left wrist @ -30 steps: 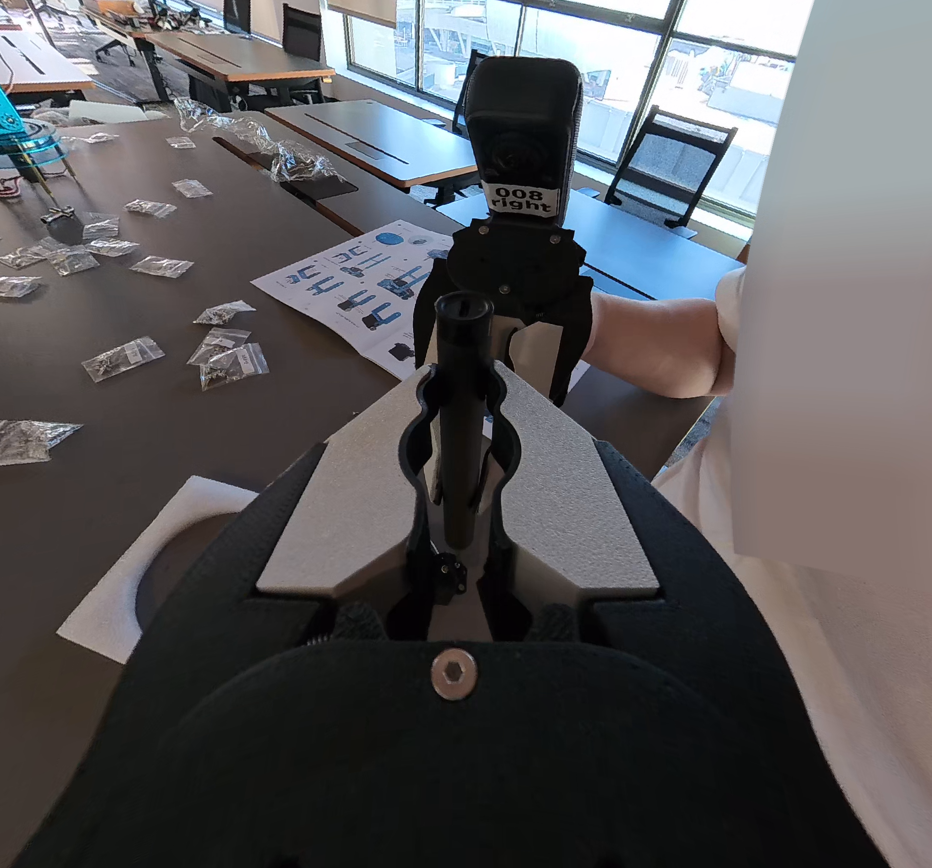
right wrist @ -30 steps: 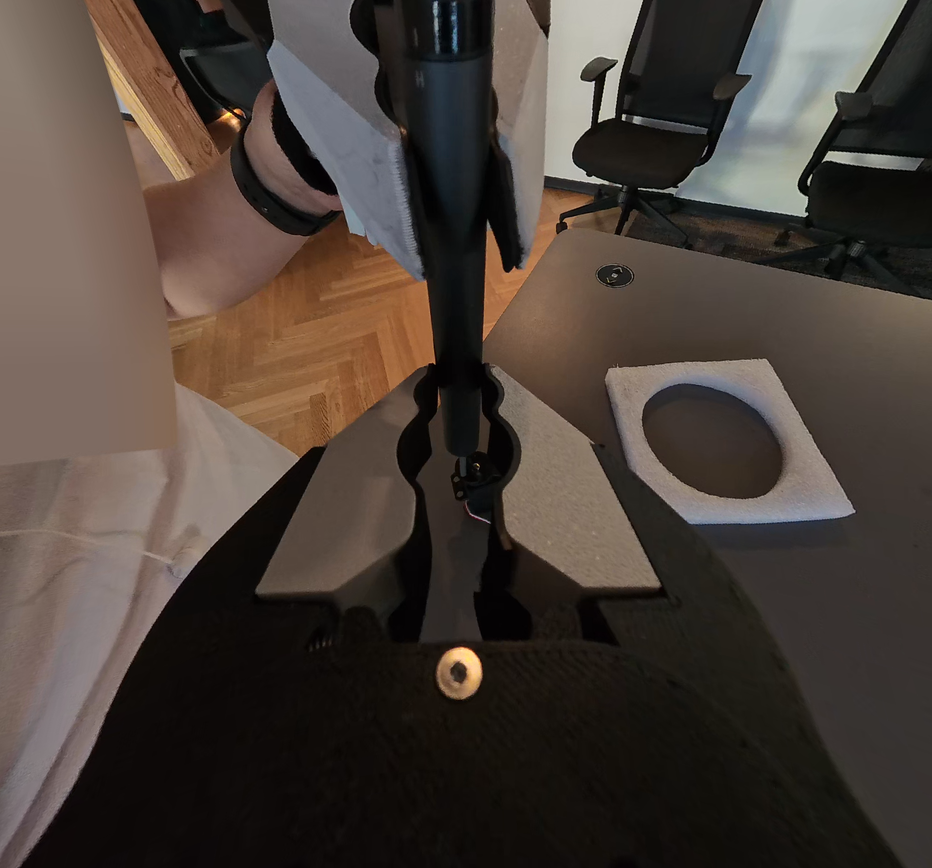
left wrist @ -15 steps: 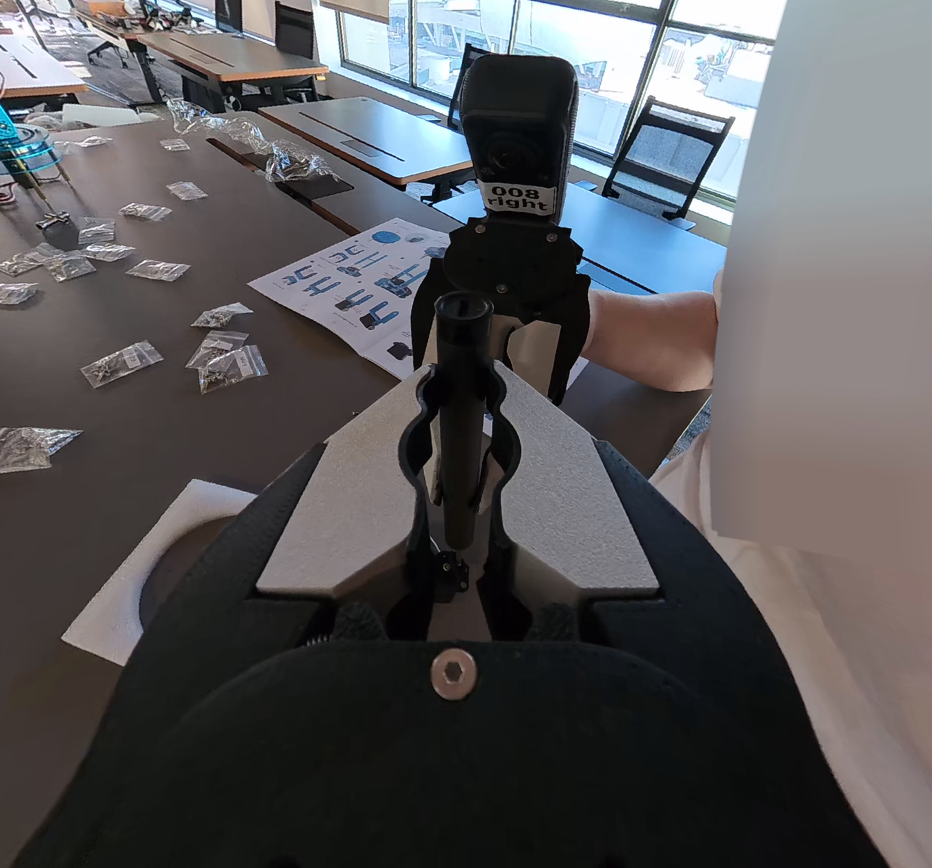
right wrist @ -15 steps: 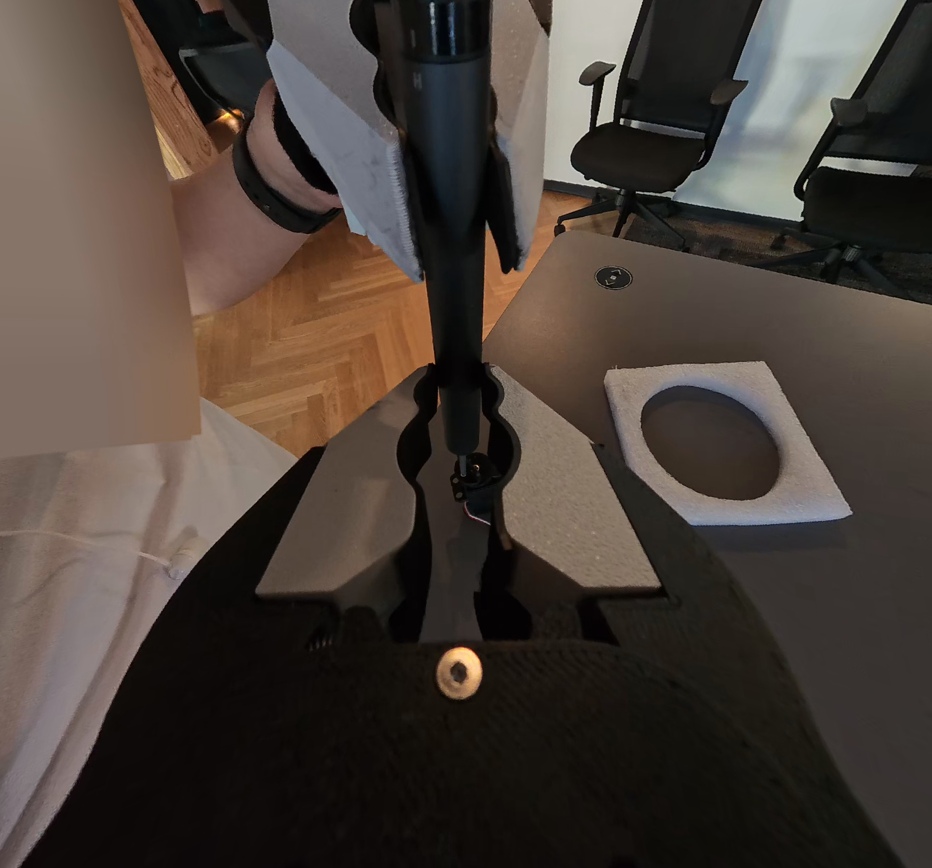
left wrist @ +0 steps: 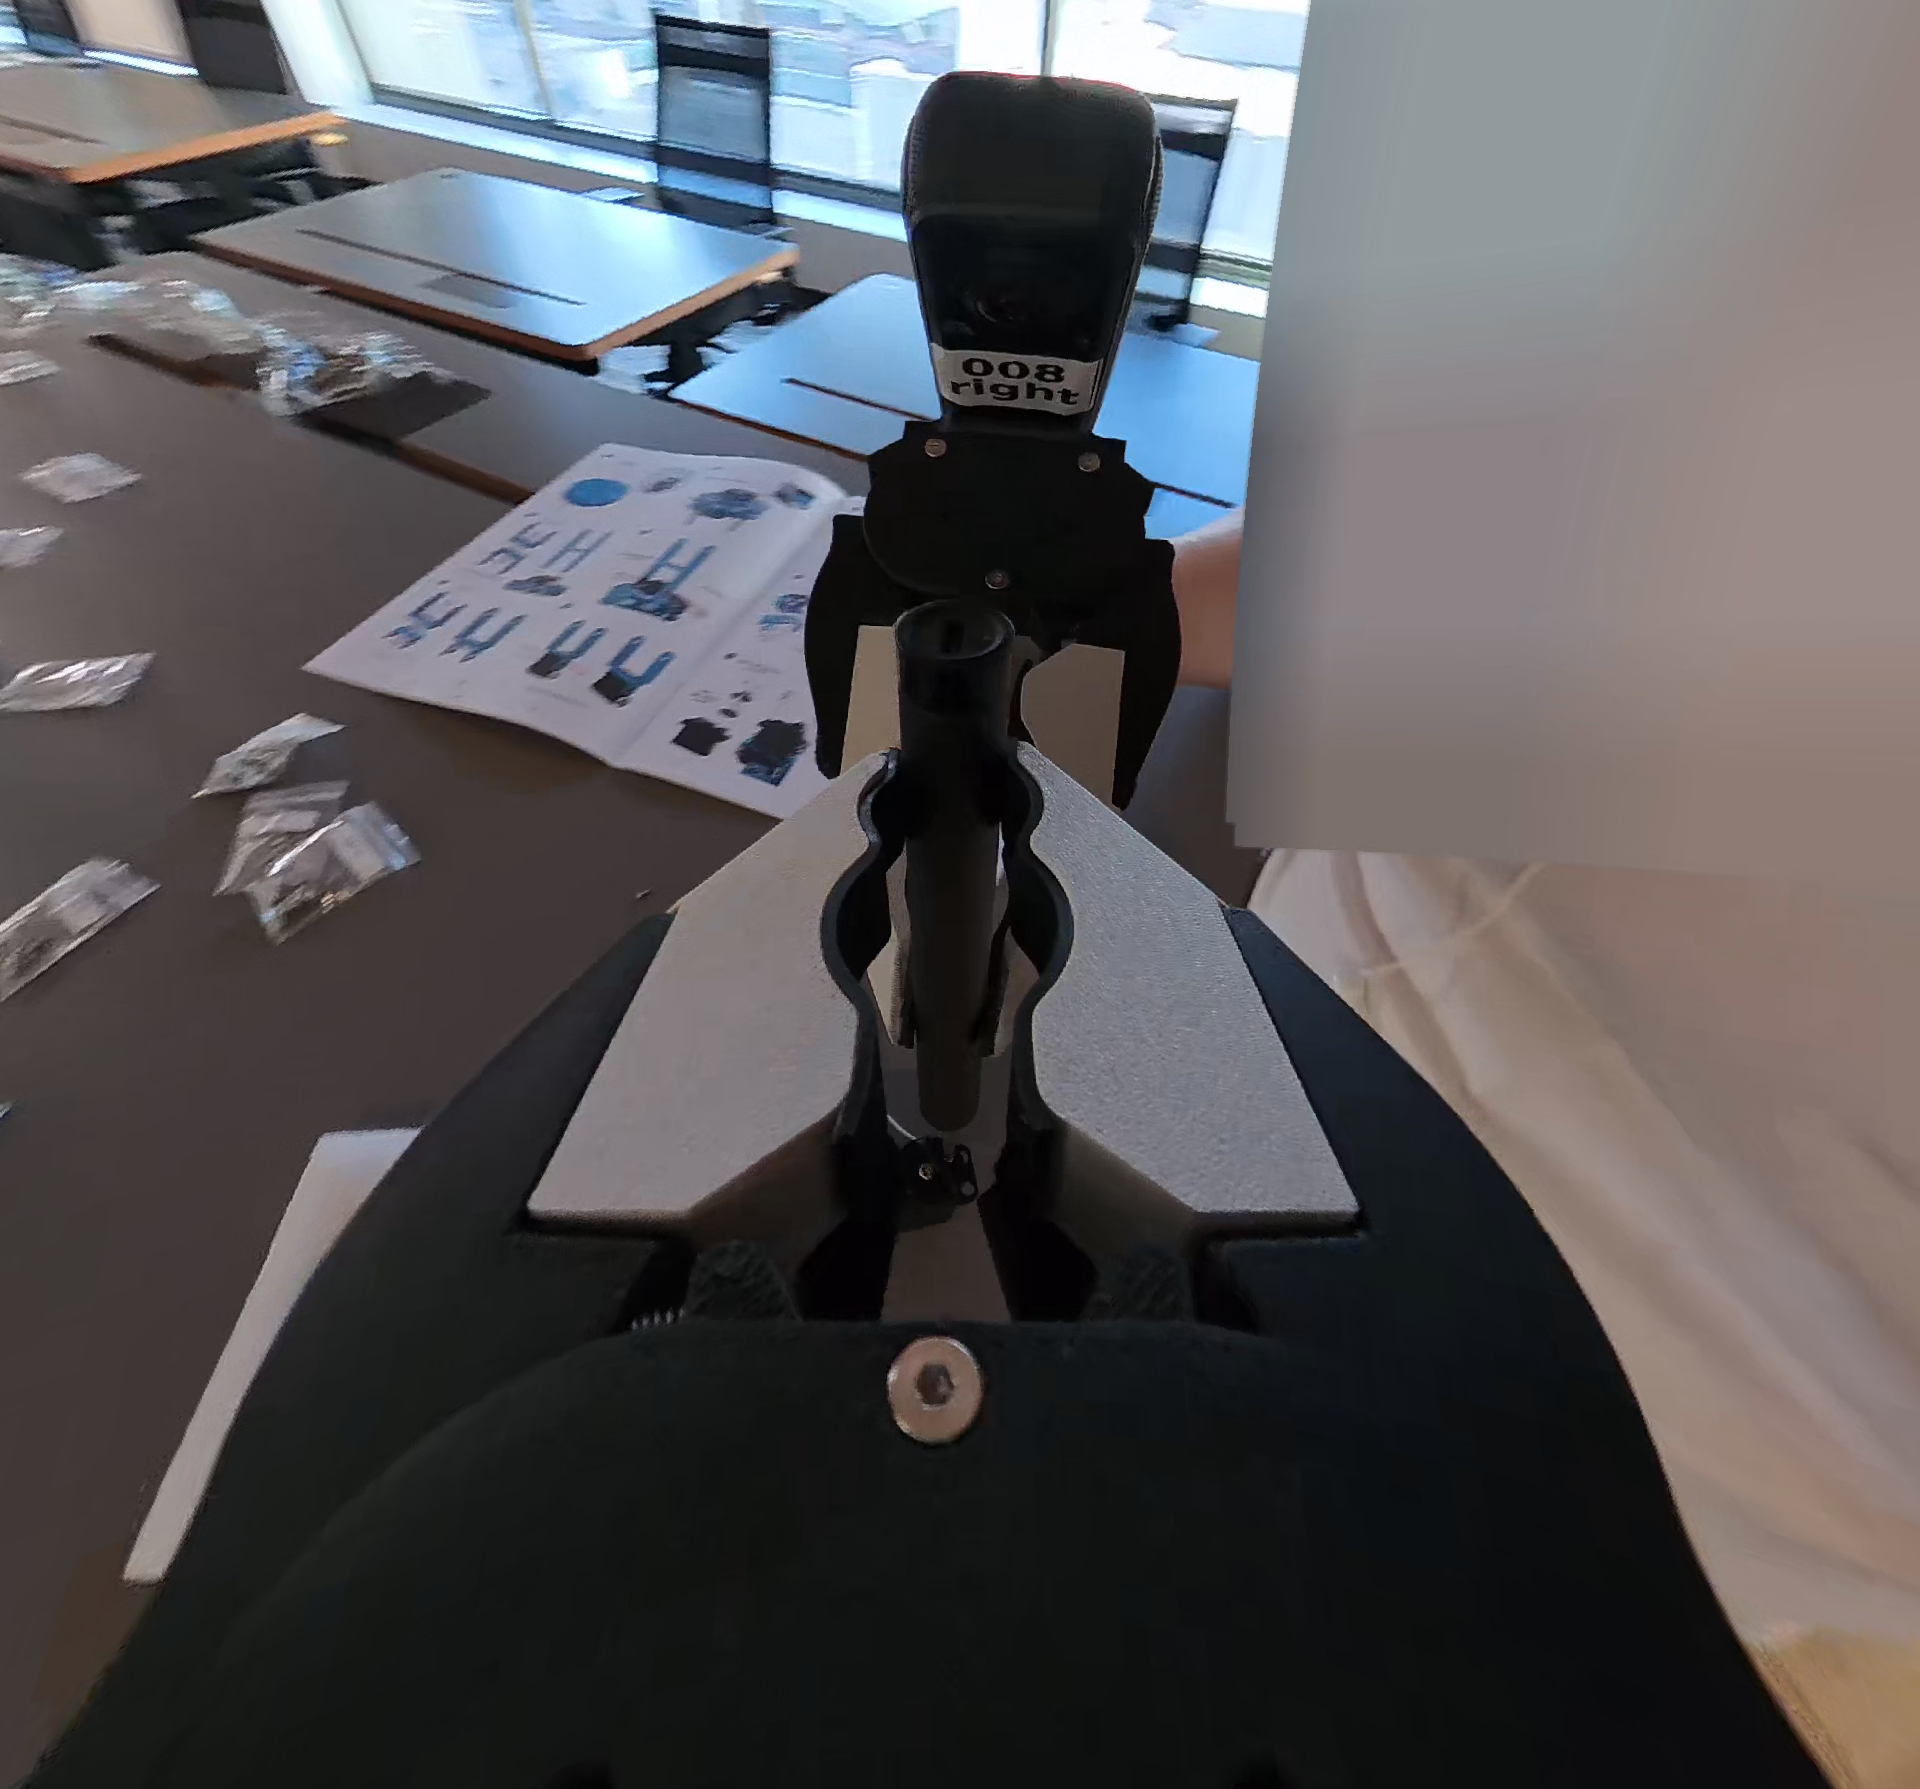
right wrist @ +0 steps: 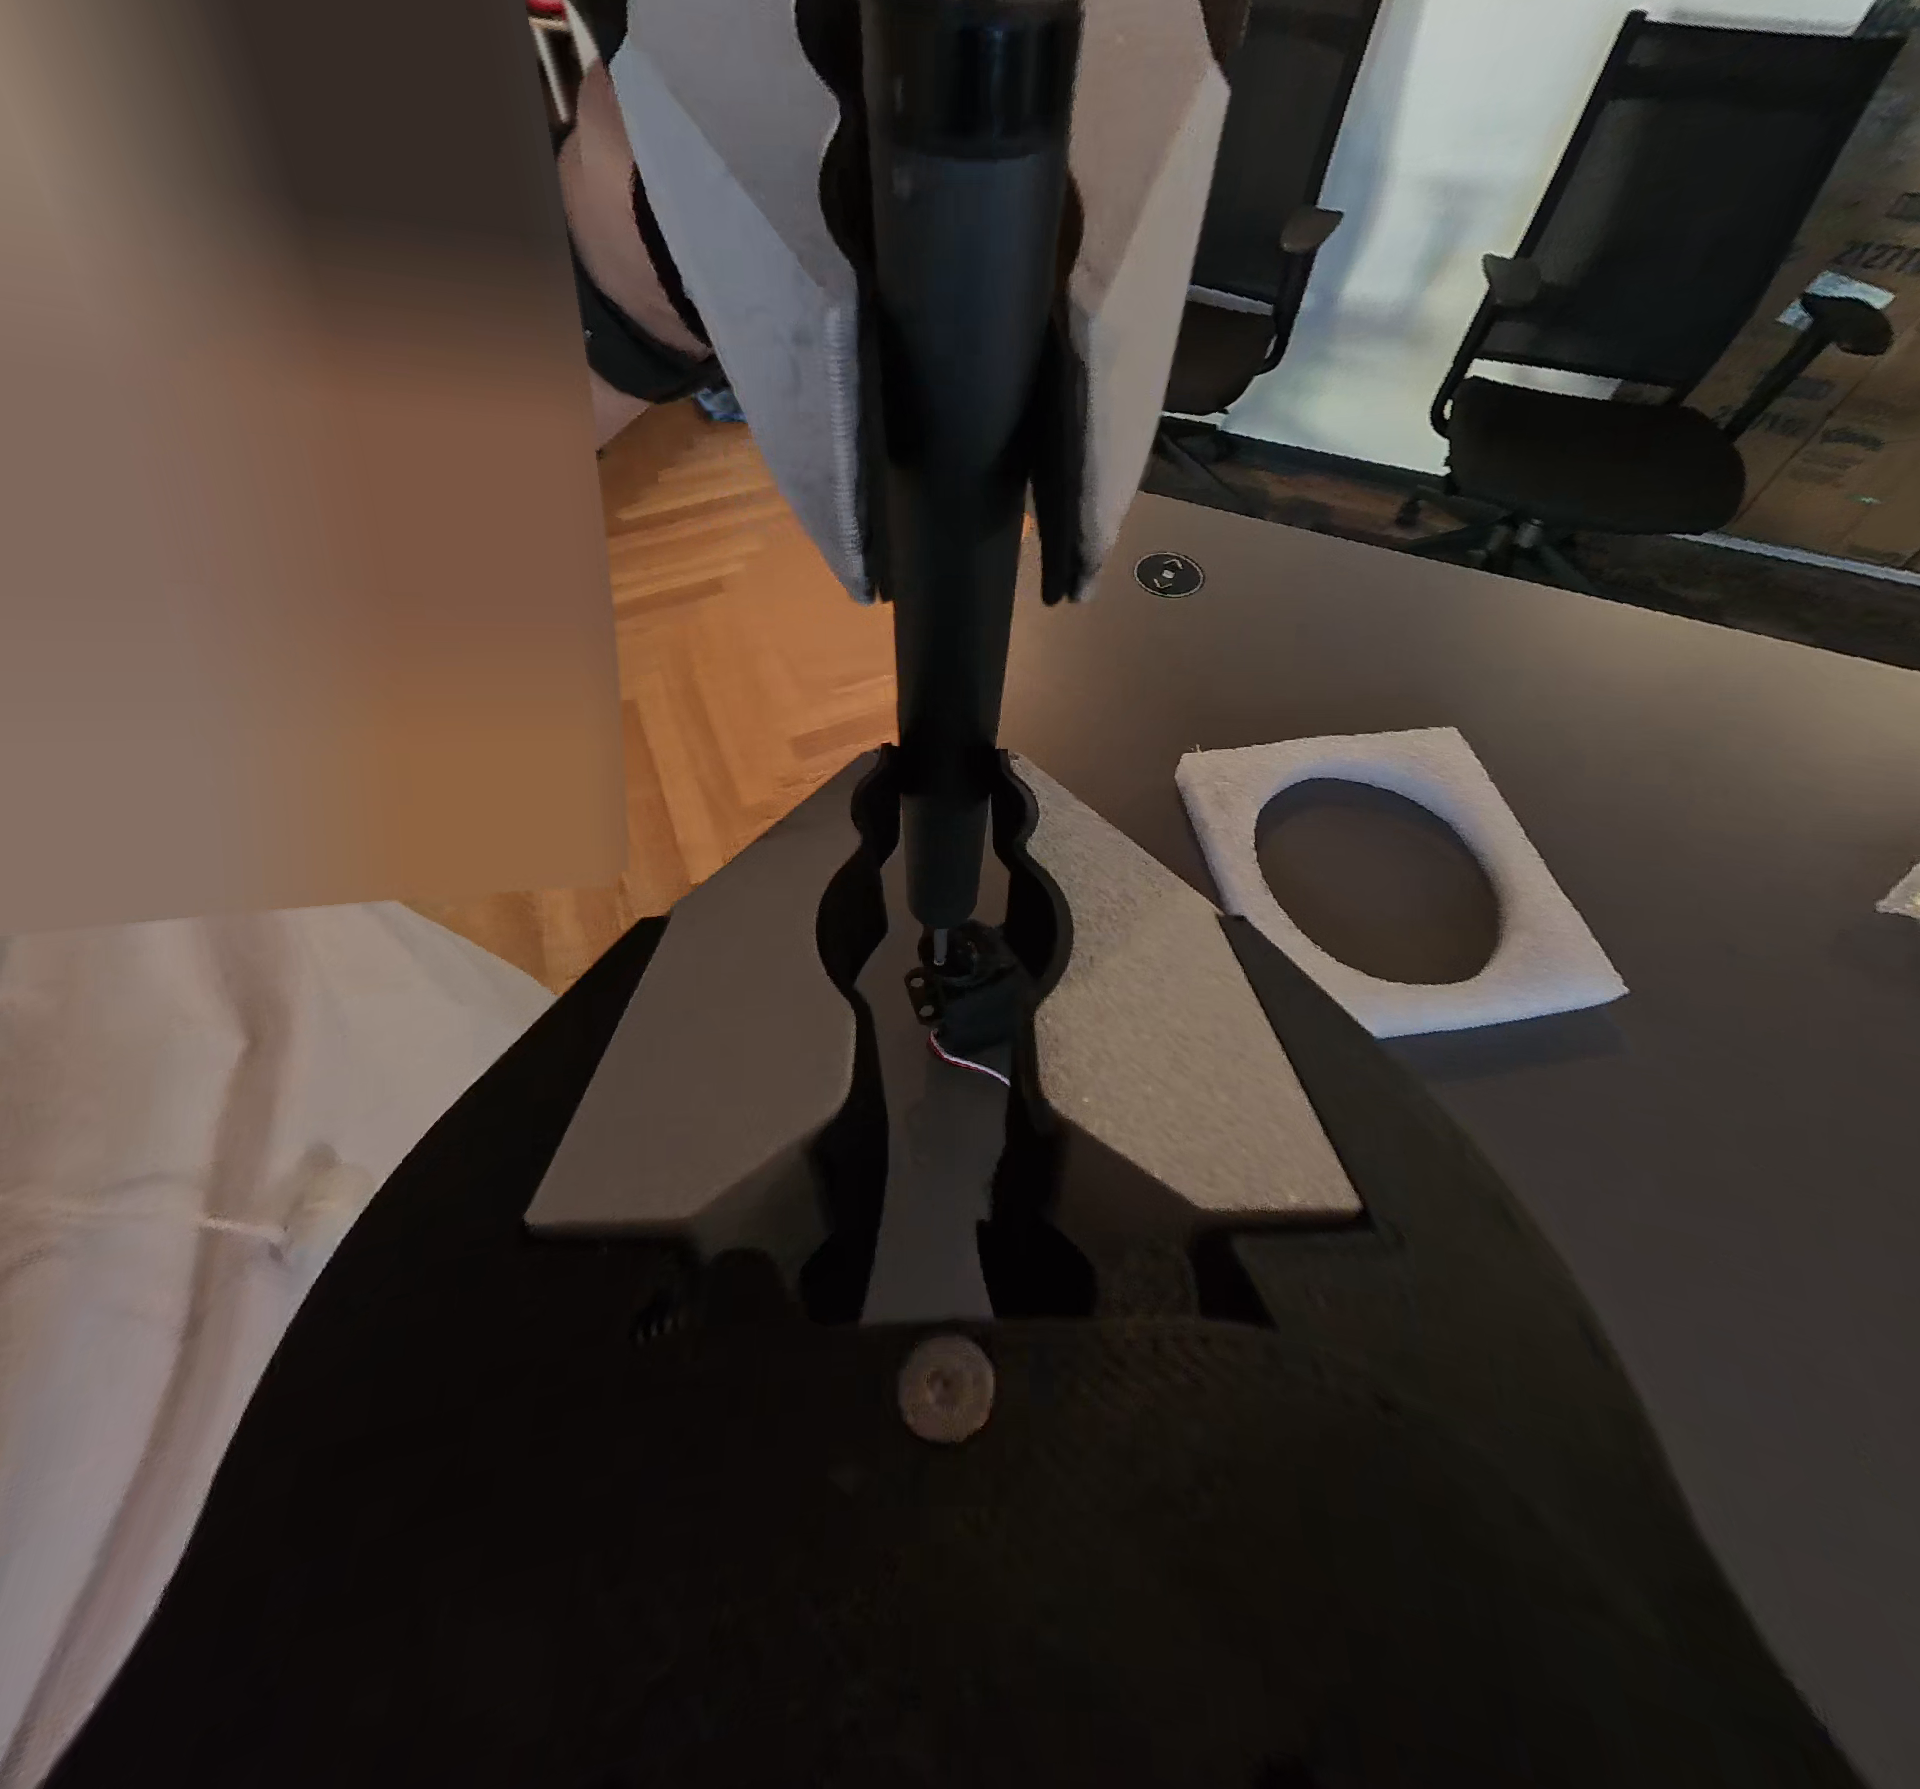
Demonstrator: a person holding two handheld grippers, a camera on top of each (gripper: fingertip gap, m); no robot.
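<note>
Little is moved since earlier: black tube (left wrist: 951,866), judged stiff and light, is pinched endwise by left gripper (left wrist: 948,804) and right gripper (right wrist: 943,783) above bench (right wrist: 1558,1220).

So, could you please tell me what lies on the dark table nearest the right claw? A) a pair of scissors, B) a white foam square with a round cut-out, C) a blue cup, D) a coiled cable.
B: the right wrist view shows a white foam square with a round hole on the table, beside the right claw.
</note>
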